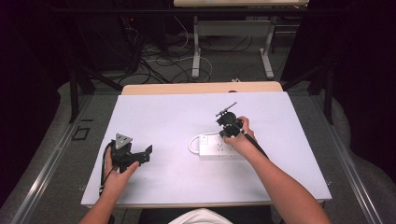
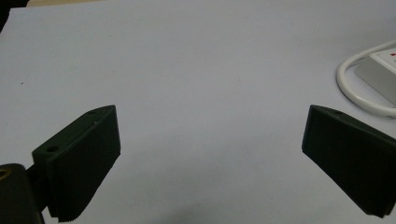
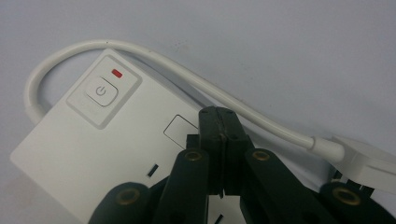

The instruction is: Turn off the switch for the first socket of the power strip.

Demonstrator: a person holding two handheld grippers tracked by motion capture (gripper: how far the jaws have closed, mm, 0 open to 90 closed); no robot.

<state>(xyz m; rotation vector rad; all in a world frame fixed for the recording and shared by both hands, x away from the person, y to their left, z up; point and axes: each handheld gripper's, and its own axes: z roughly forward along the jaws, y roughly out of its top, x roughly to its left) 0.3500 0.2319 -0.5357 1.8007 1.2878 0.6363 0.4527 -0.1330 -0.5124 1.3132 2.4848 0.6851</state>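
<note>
- Step in hand, by the look of it: working the white power strip [image 1: 219,148] with the right gripper [image 1: 232,127], held just above the strip's top face near the switch end.
- Right gripper [image 3: 223,140]: jaws pressed fully together, nothing between them; closed tip pointed down at the strip's face, just beside a square socket cover [image 3: 180,128]. Touching or hovering: cannot tell.
- Power button [image 3: 100,91] with a red indicator [image 3: 116,73] sits up and left of the tip in the right gripper view, apart from it. Probably the target, or else the plug.
- Next move, as a guess: slide the closed tip across to the button and press straight down; calls for a small shift and a square push so the strip does not skid on the table [image 1: 173,116].
- Alternative: open the jaws and go for the white plug [image 3: 364,158], lying beside the strip's edge at the end of the cord [image 3: 187,70].
- Strip position: right of table centre, flat, sockets up, under the right hand.
- Long axis: runs left-right across the table in the high view; switch end points to the person's left, cord looping out of that end and back along the far side.
- Left gripper [image 1: 135,156]: parked at the left of the table, well apart from the strip, jaws wide apart, holding nothing; bare table between them in the left gripper view, cord loop [image 2: 359,86] at far right.
</note>
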